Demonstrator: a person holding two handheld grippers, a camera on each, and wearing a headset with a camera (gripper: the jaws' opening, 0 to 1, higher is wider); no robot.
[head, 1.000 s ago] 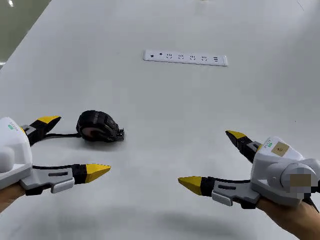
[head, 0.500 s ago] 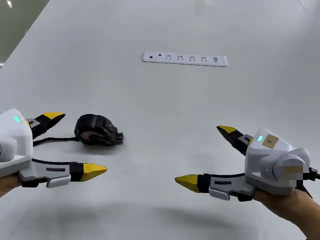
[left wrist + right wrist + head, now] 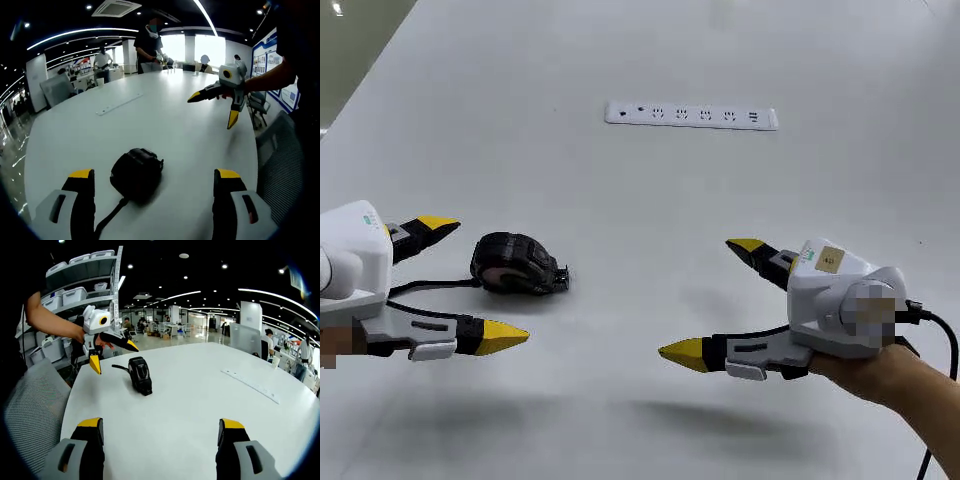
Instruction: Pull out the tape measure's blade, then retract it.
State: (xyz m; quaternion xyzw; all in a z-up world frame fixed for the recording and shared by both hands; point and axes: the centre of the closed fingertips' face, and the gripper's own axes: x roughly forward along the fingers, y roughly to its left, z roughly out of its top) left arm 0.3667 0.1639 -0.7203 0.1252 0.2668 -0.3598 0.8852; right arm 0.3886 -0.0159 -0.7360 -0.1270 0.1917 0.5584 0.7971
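Crosswise, the tape measure [image 3: 515, 264] aims its mouth at the parted right gripper [image 3: 698, 297], while the left gripper [image 3: 485, 278], equally spread, sees the strap [image 3: 112, 215] trailing back.

Between the right gripper's [image 3: 160, 424] wide-apart jaws, a black tape measure [image 3: 139, 375] lies on the white table [image 3: 200, 400], near the left gripper [image 3: 115, 360].
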